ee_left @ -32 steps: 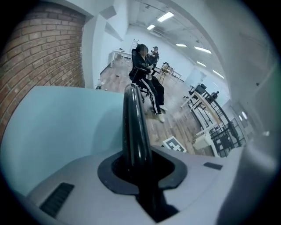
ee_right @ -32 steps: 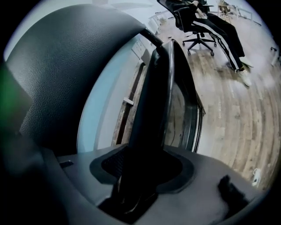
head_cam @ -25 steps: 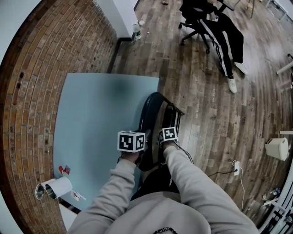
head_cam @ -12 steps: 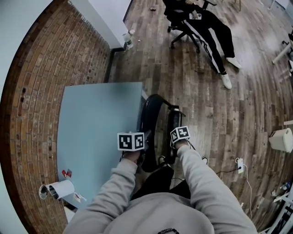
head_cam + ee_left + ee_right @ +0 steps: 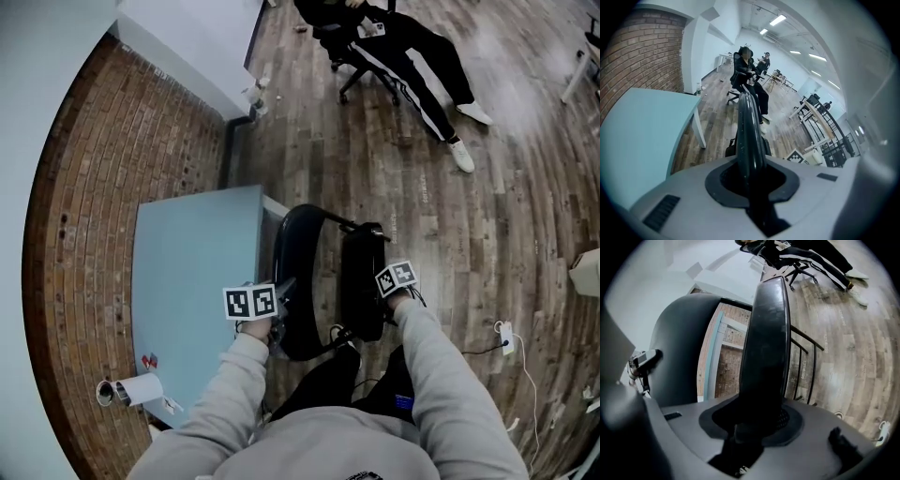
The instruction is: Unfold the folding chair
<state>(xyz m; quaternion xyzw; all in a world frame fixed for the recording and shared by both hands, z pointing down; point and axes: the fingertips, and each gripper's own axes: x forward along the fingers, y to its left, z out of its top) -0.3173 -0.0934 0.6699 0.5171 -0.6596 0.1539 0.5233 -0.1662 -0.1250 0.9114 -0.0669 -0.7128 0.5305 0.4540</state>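
Observation:
The black folding chair stands on the wood floor beside the table, partly spread. Its curved backrest is on the left and its seat panel on the right, with a gap between them. My left gripper is shut on the backrest's thin edge, which runs up from between the jaws. My right gripper is shut on the seat panel, which rises from its jaws. The backrest shows as a dark dome at that view's left.
A light blue table stands close on the chair's left, against a brick wall. A white paper roll lies by the table's near corner. A person sits in an office chair far ahead. A power strip lies on the right.
The seat has swung away from the backrest, and the gap between them has widened. My right gripper has moved right with the seat; my left has shifted left with the backrest.

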